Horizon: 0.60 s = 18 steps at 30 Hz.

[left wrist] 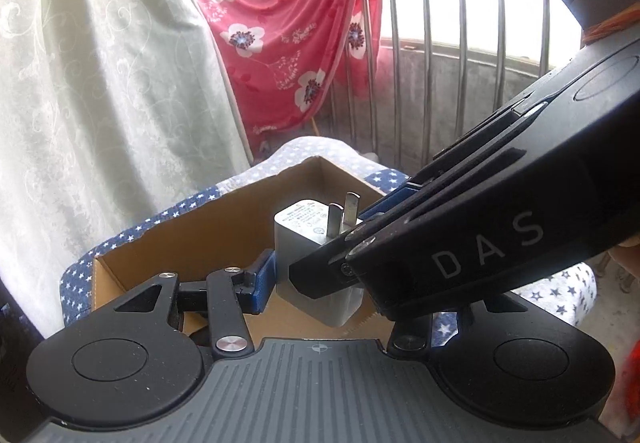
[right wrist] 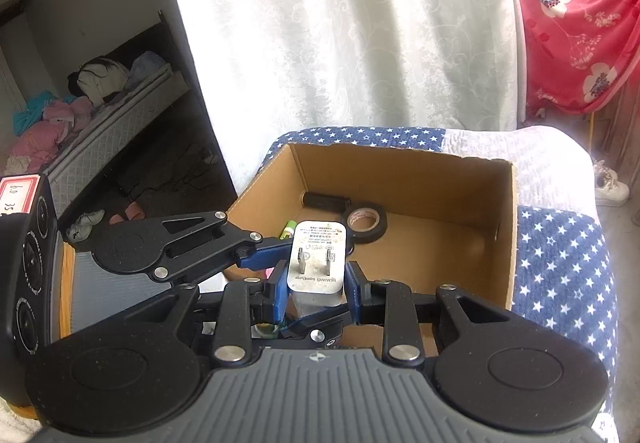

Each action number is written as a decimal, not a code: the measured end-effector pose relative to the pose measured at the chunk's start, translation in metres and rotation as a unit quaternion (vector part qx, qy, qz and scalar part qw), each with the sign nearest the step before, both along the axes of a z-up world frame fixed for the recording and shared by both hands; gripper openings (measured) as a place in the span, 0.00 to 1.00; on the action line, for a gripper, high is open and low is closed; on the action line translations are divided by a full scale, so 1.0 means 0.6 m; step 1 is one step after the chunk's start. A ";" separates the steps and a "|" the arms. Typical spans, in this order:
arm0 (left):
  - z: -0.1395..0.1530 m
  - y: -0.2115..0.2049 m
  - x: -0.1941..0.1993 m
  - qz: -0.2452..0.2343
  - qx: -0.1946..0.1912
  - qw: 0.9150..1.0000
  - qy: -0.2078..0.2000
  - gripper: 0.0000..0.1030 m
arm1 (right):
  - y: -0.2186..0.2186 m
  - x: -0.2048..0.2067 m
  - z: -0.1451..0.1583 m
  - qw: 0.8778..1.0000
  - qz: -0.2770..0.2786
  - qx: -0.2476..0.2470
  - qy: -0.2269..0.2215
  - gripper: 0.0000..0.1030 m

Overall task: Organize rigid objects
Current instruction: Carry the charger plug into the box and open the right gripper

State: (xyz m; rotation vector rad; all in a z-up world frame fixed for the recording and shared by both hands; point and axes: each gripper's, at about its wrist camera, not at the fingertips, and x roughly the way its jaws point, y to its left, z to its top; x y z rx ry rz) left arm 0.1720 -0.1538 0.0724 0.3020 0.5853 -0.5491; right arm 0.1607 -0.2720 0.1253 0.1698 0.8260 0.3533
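The right gripper (right wrist: 316, 283) is clamped on a white charger plug (right wrist: 318, 263), its blue pads pressing both sides of the body, with the two metal prongs facing back toward the holder. The plug is held in the air above the near edge of an open cardboard box (right wrist: 504, 227), clear of the box floor. The left gripper (left wrist: 276, 279) is alongside; one blue finger (left wrist: 264, 275) lies just beside the plug's left side, the other is hidden behind the right gripper's body, so its state cannot be determined. Inside the box, at the far left corner, lie a black cylinder (right wrist: 326, 201), a roll of black tape (right wrist: 366, 223) and a green battery (right wrist: 289, 229), close together. The box sits on a star-patterned blue and white cover (right wrist: 560, 263). A pale curtain (right wrist: 352, 35) hangs behind; a red floral cloth (left wrist: 288, 39) is draped over a metal railing (left wrist: 460, 43).
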 end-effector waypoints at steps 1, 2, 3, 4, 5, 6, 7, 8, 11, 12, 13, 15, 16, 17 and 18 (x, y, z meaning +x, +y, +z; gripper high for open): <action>-0.003 -0.001 0.028 0.000 0.008 1.000 0.020 0.45 | -0.005 0.026 -0.005 1.000 0.000 0.005 0.011 0.30; -0.005 -0.003 0.053 0.000 0.014 0.999 0.037 0.45 | -0.010 0.051 -0.011 1.000 -0.001 0.009 0.023 0.30; -0.009 -0.006 0.078 0.002 0.019 0.998 0.054 0.45 | -0.014 0.078 -0.020 0.999 -0.002 0.011 0.036 0.30; -0.016 -0.008 0.106 0.005 0.024 0.997 0.076 0.45 | -0.017 0.102 -0.028 0.999 -0.005 0.012 0.046 0.29; -0.024 -0.012 0.132 0.007 0.030 0.995 0.094 0.45 | -0.021 0.125 -0.037 0.998 -0.006 0.011 0.056 0.29; -0.033 -0.013 0.153 0.010 0.033 0.993 0.109 0.45 | -0.024 0.145 -0.046 0.998 -0.008 0.013 0.064 0.29; -0.041 -0.013 0.169 0.014 0.033 0.992 0.122 0.45 | -0.032 0.166 -0.062 0.997 -0.010 0.018 0.078 0.29; -0.045 -0.013 0.184 0.017 0.034 0.990 0.135 0.45 | -0.036 0.186 -0.074 0.996 -0.011 0.020 0.089 0.28; -0.063 -0.021 0.223 0.025 0.043 0.985 0.165 0.46 | -0.045 0.232 -0.107 0.993 -0.015 0.019 0.112 0.28; -0.068 -0.021 0.230 0.028 0.044 0.983 0.175 0.46 | -0.047 0.243 -0.119 0.993 -0.017 0.019 0.119 0.28; -0.071 -0.013 0.240 0.032 0.043 0.981 0.187 0.46 | -0.047 0.255 -0.128 0.992 -0.017 0.016 0.122 0.28; -0.081 -0.012 0.255 0.036 0.042 0.978 0.200 0.46 | -0.046 0.273 -0.144 0.992 -0.020 0.002 0.127 0.28; -0.083 -0.013 0.260 0.038 0.044 0.978 0.202 0.46 | -0.046 0.281 -0.151 0.991 -0.023 -0.004 0.129 0.28; -0.085 -0.011 0.265 0.038 0.047 0.977 0.203 0.46 | -0.047 0.288 -0.158 0.991 -0.025 -0.010 0.132 0.28; -0.085 -0.012 0.268 0.039 0.050 0.977 0.204 0.46 | -0.048 0.296 -0.166 0.990 -0.029 -0.017 0.133 0.28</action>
